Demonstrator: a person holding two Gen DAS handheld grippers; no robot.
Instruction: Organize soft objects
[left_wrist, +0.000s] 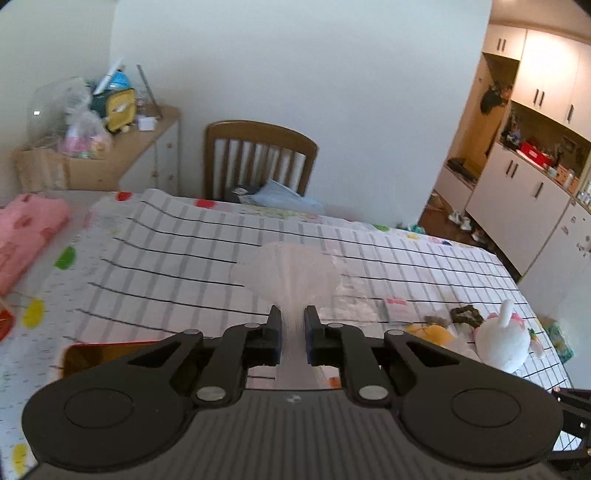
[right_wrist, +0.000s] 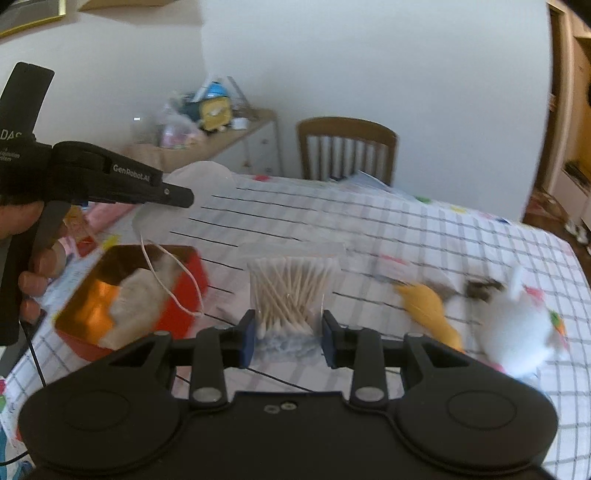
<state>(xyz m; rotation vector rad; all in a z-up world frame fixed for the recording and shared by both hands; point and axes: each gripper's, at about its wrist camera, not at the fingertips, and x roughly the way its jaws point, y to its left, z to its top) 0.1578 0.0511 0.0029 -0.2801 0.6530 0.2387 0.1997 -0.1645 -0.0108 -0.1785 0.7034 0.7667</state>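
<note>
The left gripper (left_wrist: 293, 317) is pinching a translucent plastic bag (left_wrist: 286, 269) (blurred, fanning out ahead of the jaws) above the checked tablecloth (left_wrist: 166, 251). A white plush rabbit (left_wrist: 502, 341) is lying at the right, with a wooden chair (left_wrist: 260, 158) standing behind the table.

Motion blur is smearing the white plush toy (right_wrist: 517, 325) and yellow soft toy (right_wrist: 428, 306). The picture's left edge is cropping the pink cloth (left_wrist: 26, 236) and the person's hand (right_wrist: 22, 251).

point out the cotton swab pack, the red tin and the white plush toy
cotton swab pack (right_wrist: 291, 291), right wrist view, middle of the swab bundle
red tin (right_wrist: 184, 280), right wrist view, red side wall
white plush toy (left_wrist: 502, 341), left wrist view, body
</note>
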